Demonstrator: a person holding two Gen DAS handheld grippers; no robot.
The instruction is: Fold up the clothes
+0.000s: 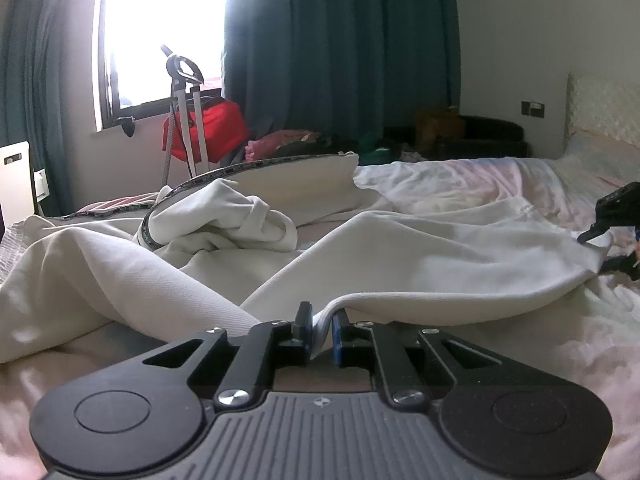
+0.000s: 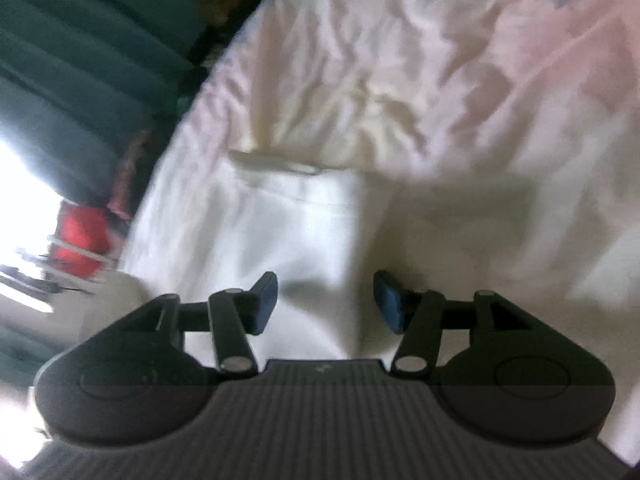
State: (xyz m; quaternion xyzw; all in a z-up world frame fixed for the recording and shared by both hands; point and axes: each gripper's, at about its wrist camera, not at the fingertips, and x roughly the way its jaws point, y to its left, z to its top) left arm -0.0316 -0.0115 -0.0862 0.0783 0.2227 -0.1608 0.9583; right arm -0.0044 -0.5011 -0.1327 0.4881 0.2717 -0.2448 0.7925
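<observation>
We hold the trousers [image 1: 360, 248] hem in the left hand-held gripper [image 1: 322, 330]; the right hand-held gripper [image 2: 325, 304] stands apart (empty), so tugging risks bunching.

Cream garment [image 1: 400, 248], pale pink bedsheet [image 1: 520, 184], teal curtains [image 1: 340, 40], red bag [image 1: 216, 128].

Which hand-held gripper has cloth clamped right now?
The left hand-held gripper: its pads pinch the white garment's edge. The right hand-held gripper gapes open above it.
</observation>
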